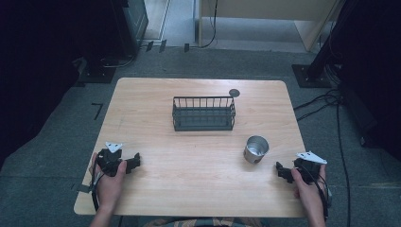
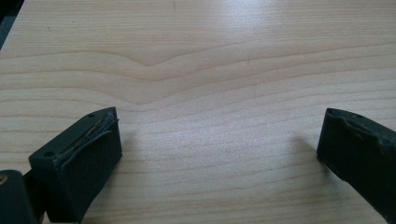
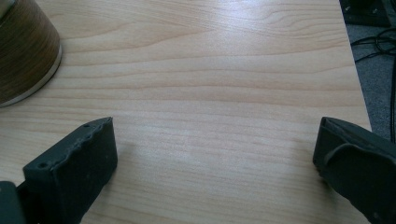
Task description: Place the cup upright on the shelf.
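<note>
Metal cup seen upright on table, just forward-left of right gripper; wire basket set beyond, mid-table. Left gripper well apart from cup. Both grippers' jaws spread wide, nothing held. Right hand judged nearer.

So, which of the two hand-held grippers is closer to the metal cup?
The right hand-held gripper: the metal cup stands just beside it, far from the left one.
</note>
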Action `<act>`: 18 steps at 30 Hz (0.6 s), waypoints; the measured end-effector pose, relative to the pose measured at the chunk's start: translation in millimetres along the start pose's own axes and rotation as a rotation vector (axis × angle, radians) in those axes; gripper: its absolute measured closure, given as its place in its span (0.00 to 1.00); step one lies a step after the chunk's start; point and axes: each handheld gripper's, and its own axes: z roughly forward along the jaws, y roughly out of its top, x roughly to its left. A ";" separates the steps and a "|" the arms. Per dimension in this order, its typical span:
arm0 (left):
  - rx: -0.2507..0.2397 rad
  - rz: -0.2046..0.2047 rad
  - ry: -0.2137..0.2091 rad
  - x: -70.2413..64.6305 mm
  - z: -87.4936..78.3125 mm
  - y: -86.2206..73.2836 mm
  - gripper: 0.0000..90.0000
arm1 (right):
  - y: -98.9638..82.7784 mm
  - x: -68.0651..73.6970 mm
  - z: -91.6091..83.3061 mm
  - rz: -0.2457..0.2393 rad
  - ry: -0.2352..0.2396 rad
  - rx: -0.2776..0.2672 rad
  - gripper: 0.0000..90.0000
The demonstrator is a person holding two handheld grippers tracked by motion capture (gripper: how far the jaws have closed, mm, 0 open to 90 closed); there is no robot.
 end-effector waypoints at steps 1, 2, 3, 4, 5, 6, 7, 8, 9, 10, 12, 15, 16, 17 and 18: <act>0.000 0.000 0.000 0.0 0.0 0.0 0.00 | 0.0 0.1 0.0 0.001 0.000 0.000 0.00; 0.000 0.000 0.000 0.0 0.0 0.0 0.00 | 0.2 0.3 0.2 0.003 -0.001 -0.001 0.00; 0.000 0.000 0.000 0.0 0.0 0.0 0.00 | 0.3 0.5 0.3 0.005 -0.003 -0.001 0.00; 0.000 0.000 0.000 -0.1 -0.1 0.0 0.00 | 0.3 0.8 0.3 0.006 -0.006 -0.002 0.00; 0.000 0.001 0.000 -0.3 -0.2 -0.2 0.00 | 0.0 1.2 -0.2 0.008 -0.009 -0.002 0.00; -0.001 0.000 -0.001 -0.5 -0.2 -0.3 0.00 | -0.2 1.5 -0.4 0.009 -0.010 -0.002 0.01; -0.001 0.000 -0.002 -0.6 -0.2 -0.3 0.00 | -0.6 2.4 -1.3 0.017 -0.011 -0.005 0.03; -0.001 0.000 -0.002 -0.6 -0.2 -0.3 0.00 | -0.7 3.0 -2.4 0.019 -0.014 -0.009 0.06; -0.001 0.000 -0.002 -0.6 -0.2 -0.3 0.00 | -0.8 3.7 -3.3 0.019 -0.026 -0.016 0.09; -0.001 0.000 -0.002 -0.6 -0.2 -0.3 0.00 | -0.6 4.8 -5.0 0.021 -0.044 -0.025 0.11; -0.001 0.000 -0.002 -0.6 -0.2 -0.3 0.00 | 0.7 5.1 -8.8 0.030 -0.040 -0.047 0.13; -0.001 0.000 -0.002 -0.6 -0.2 -0.3 0.00 | 3.7 7.0 -15.1 0.032 -0.008 -0.067 0.13; -0.001 0.000 -0.002 -0.6 -0.2 -0.3 0.00 | 4.7 8.1 -16.7 0.028 -0.003 -0.070 0.13; -0.001 0.000 -0.002 -0.6 -0.2 -0.3 0.00 | 5.8 9.7 -18.3 0.028 0.001 -0.071 0.12; -0.001 0.000 -0.002 -0.6 -0.2 -0.3 0.00 | 6.6 11.0 -19.5 0.026 0.005 -0.071 0.12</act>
